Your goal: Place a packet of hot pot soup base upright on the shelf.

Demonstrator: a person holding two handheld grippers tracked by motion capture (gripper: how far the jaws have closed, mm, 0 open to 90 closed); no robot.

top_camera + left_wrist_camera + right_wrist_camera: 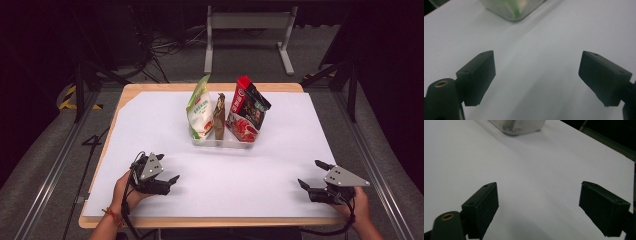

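A clear plastic bin stands on the white sheet near the table's middle. Three snack packs stand upright in it: a white and green bag at the left, a thin brown pack in the middle, a red and black bag at the right. My left gripper rests near the front left, held by a hand, jaws wide open with nothing between them. My right gripper rests near the front right, also open and empty. The bin's corner lies far ahead of each gripper.
The white sheet covers a wooden table. Metal rails run along both sides of the table on the floor. A grey frame stands behind the table's far edge, with cables on the floor.
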